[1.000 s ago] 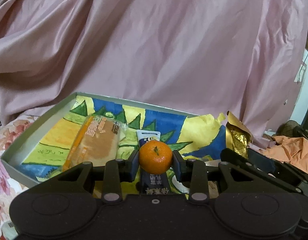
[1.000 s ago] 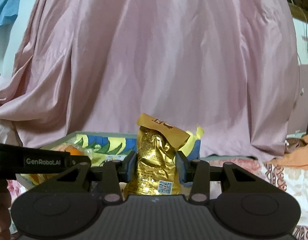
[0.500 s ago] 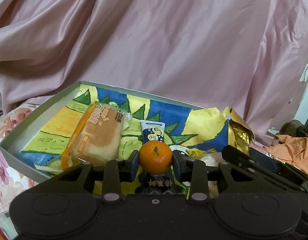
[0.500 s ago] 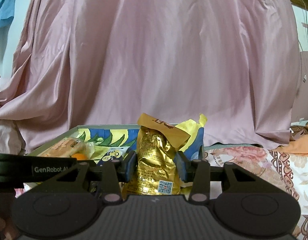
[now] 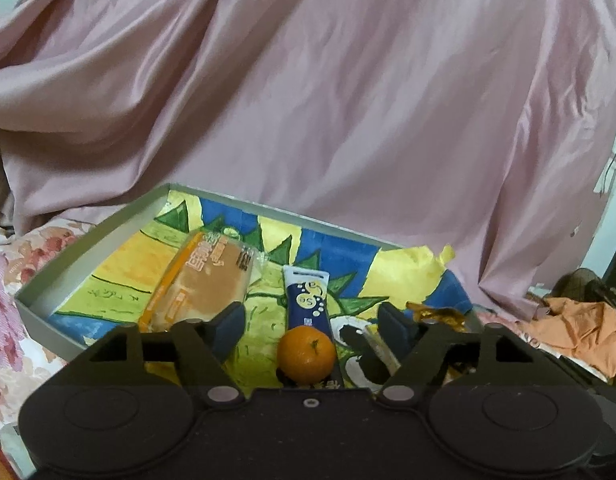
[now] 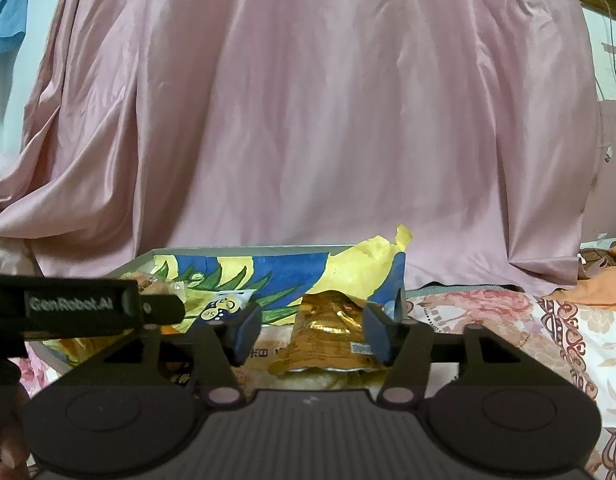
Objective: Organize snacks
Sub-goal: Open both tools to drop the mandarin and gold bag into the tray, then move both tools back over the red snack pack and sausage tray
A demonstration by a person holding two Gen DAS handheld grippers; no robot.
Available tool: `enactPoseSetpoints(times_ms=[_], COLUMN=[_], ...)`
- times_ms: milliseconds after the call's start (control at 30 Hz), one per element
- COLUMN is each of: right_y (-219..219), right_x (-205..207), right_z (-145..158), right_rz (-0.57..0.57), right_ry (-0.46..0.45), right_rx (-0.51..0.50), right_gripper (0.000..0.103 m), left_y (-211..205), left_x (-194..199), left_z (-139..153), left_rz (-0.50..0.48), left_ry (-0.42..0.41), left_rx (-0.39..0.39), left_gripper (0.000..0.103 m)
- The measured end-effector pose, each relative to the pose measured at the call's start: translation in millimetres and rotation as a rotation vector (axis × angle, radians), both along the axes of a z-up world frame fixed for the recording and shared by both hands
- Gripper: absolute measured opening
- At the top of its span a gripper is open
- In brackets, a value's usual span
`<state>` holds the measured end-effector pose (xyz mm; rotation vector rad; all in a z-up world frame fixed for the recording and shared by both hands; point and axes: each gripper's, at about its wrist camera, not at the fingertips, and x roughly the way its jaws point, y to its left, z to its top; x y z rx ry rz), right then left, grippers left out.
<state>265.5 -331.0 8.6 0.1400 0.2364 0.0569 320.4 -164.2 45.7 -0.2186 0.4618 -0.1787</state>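
Pink shiny cloth (image 5: 348,100) hangs like a big curtain behind everything, and a flowery bedspread (image 6: 508,320) covers the soft surface below. On it sits a flat grey tray (image 5: 88,248) lined with paper painted blue, yellow and green. An orange cloth (image 5: 580,328) lies crumpled off to the right. In the tray a long bread pack (image 5: 204,280) lies flat, its long side running from near the tongs away toward the far wall of the tray. Just beside it a dark blue tube pack (image 5: 308,300) lies the same way, its white end pointing toward the pink cloth. A small round orange (image 5: 307,355) sits on the near end of that blue pack, stem mark facing up. The left tongs (image 5: 312,326) are opening, their pads stand wide on both sides of the orange and do not touch it. The right tongs (image 6: 312,330) are opening too. A gold crinkly bag (image 6: 328,336) lies slumped between them at the right end of the tray, top edge pointing away; one pad stands clear, the other is right at its edge.
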Motion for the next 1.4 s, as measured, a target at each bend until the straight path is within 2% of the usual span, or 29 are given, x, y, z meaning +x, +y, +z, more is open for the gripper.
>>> enactPoseSetpoints(times_ms=[67, 100, 267, 467, 833, 1267, 1400], right_y=[2, 2, 6, 9, 30, 60, 71], right_x=[-2, -4, -17, -41, -97, -156, -171], right_z=[1, 1, 7, 11, 18, 9, 5], right_rz=[0.001, 0.0, -0.005, -0.017, 0.005, 0.056, 0.092], right_ry=[-0.007, -0.012, -0.04, -0.082, -0.15, -0.104, -0.057], right_rx=[-0.005, -0.008, -0.027, -0.033, -0.04, -0.111, -0.124], right_gripper=[0.075, 0.08, 0.09, 0.102, 0.103, 0.103, 0.103], left_y=[-1, -1, 4, 15, 54, 99, 111], left_x=[-5, -8, -22, -45, -105, -174, -194], left_z=[4, 6, 19, 32, 39, 16, 4], left_rz=[0.003, 0.005, 0.005, 0.03, 0.089, 0.11, 0.114], left_ry=[-0.021, -0.031, -0.07, -0.11, -0.143, -0.117, -0.091], left_rx=[0.006, 0.008, -0.009, -0.011, -0.004, 0.059, 0.071], left_gripper=[0.089, 0.091, 0.1, 0.102, 0.102, 0.102, 0.102])
